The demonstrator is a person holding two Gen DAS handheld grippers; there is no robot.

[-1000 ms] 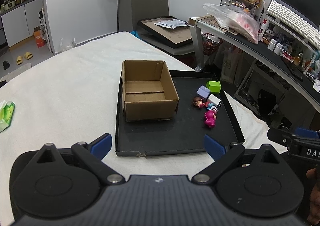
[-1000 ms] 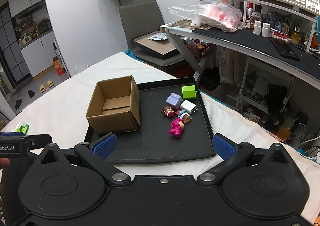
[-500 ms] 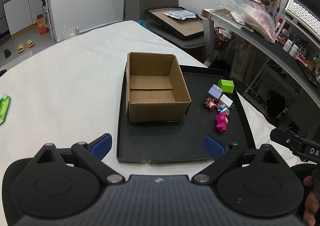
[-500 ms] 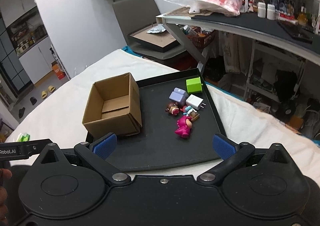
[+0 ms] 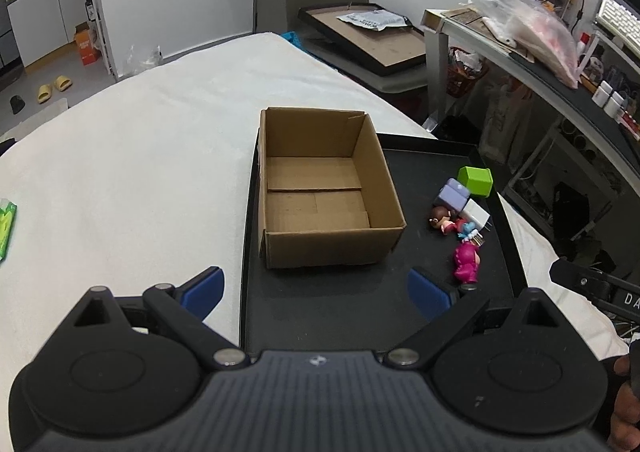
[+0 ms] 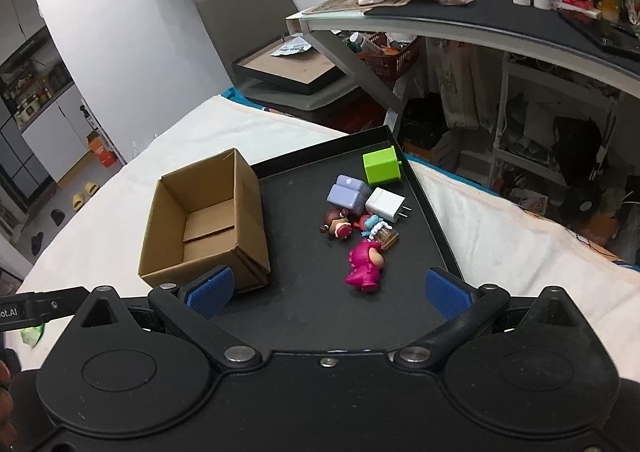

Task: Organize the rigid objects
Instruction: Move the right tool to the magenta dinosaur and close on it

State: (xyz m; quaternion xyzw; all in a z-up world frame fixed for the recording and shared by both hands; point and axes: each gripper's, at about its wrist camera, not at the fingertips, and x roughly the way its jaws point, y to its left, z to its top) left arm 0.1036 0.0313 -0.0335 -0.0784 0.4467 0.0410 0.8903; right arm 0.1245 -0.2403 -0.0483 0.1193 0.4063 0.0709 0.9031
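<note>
An open, empty cardboard box point(image 5: 324, 192) point(image 6: 208, 220) stands on the left part of a black tray point(image 5: 332, 304) point(image 6: 304, 316). On the tray's right lie a green cube point(image 6: 382, 165), a lilac block point(image 6: 347, 194), a white charger point(image 6: 386, 205), a brown-haired doll point(image 6: 337, 225), a small blue-and-brown figure point(image 6: 378, 232) and a magenta figure point(image 5: 466, 262) point(image 6: 365, 266). My left gripper point(image 5: 316, 288) is open and empty before the box. My right gripper point(image 6: 328, 290) is open and empty, just short of the magenta figure.
The tray lies on a white-covered table point(image 5: 140, 156). A green packet point(image 5: 6, 228) lies at the table's left edge. A desk point(image 6: 460, 18) with bottles and a plastic bag stands to the right. A chair with a framed board point(image 5: 368, 36) stands behind.
Both grippers have moved forward toward the tray; the box and toys look larger and nearer. Both grippers stay open and empty.
</note>
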